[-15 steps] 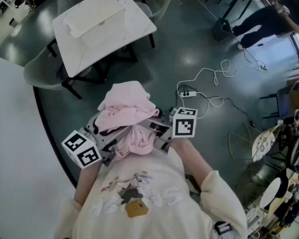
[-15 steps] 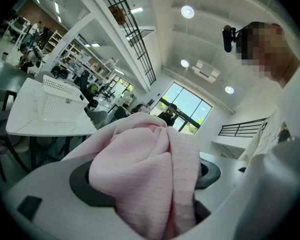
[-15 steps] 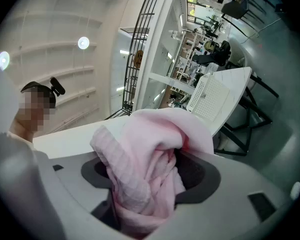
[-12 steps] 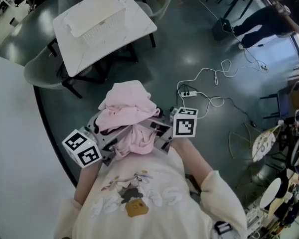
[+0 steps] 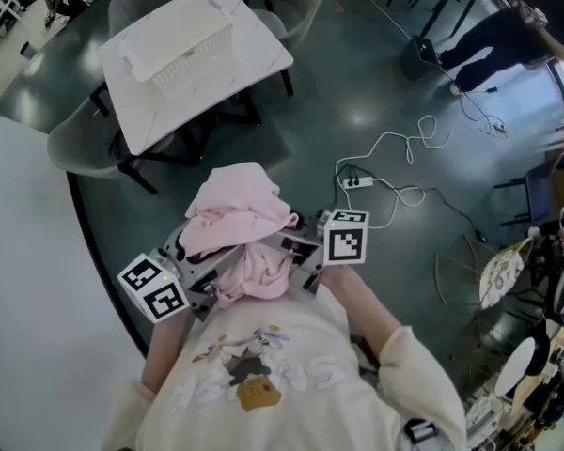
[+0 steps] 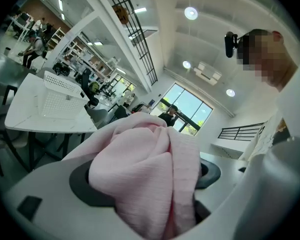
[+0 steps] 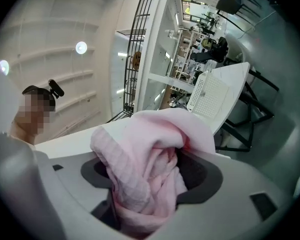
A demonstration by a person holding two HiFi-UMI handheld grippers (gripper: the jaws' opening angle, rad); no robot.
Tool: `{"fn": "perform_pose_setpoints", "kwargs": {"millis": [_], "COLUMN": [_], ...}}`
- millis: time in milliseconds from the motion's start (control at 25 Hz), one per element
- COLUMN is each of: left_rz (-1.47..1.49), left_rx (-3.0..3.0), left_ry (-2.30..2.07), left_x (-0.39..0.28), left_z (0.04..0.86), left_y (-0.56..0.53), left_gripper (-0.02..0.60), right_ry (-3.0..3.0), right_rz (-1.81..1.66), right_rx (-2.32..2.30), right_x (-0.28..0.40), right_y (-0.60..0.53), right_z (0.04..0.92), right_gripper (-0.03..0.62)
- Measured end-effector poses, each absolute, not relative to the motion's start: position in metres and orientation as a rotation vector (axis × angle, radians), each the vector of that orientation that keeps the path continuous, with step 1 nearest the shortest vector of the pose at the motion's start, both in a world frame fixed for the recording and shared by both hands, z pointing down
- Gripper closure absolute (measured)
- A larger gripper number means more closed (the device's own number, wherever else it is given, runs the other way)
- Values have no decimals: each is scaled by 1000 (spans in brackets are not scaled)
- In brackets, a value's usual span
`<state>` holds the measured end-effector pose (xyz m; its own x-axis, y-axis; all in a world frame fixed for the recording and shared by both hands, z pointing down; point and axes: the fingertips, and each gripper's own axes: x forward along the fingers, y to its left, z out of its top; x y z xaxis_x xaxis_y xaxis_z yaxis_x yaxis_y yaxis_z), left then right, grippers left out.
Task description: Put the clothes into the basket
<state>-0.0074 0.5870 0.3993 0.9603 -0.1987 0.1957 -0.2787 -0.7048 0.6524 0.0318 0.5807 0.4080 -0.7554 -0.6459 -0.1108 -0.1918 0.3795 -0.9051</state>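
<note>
Cloth (image 5: 240, 219) sits bunched at my chest, left tool (image 5: 205, 269) and right tool (image 5: 293, 256) both clamped on it; basket (image 5: 179, 50) stands well apart on the counter (image 5: 258, 59). Loose folds might slip out in transit.

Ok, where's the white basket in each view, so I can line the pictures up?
Head view: basket at upper left, standing on the white table.
Left gripper view: left of centre, on that table, beyond the pink garment.
Right gripper view: right of centre, tilted in the picture, above the pink garment.
Shared landmark: the white table under the basket.
</note>
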Motion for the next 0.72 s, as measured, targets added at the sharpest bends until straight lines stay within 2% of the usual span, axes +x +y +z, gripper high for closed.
{"fn": "perform_pose_setpoints", "kwargs": {"millis": [720], "left_rz": [177], "left_rx": [2345], "left_ry": [-458], "left_x": [69], "left_z": [407], "left_y": [544], "left_gripper": [186], "right_ry": [2164], "right_rz": [-1425], "right_rx": [-639], "right_x": [110], "right_y": [535], "right_z": [421], "right_gripper": [258]}}
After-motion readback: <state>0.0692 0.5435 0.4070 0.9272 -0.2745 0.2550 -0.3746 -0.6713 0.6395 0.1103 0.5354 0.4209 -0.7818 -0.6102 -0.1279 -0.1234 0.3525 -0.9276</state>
